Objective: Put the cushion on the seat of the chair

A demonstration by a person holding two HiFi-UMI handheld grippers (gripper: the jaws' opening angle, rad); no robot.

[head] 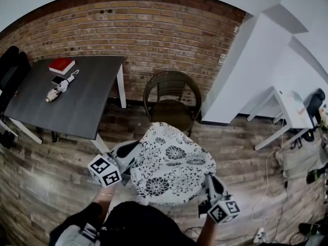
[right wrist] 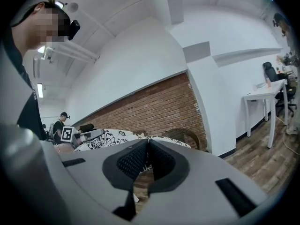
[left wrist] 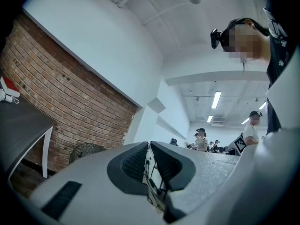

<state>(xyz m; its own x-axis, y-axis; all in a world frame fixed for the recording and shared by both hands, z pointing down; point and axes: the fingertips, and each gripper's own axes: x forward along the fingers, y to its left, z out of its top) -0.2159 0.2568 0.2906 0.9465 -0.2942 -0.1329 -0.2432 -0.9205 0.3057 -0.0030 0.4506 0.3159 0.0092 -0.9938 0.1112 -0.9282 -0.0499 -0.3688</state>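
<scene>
I've the cushion [head: 171, 165] aloft — left gripper [head: 133, 150] and right gripper [head: 209, 179] both pinched shut on its edges. The chair [head: 171, 99] stands farther off, seat bare — carrying and placing remain.

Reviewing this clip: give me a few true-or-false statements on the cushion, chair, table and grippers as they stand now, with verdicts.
1. The cushion lies on the seat of the chair. False: it is held up in front of the chair, and the seat is bare.
2. The left gripper and the right gripper are each shut on the cushion. True.
3. A red book lies on the dark table. True.
4. The chair stands in the middle of the room. False: it stands against the brick wall, beside the dark table.
</scene>
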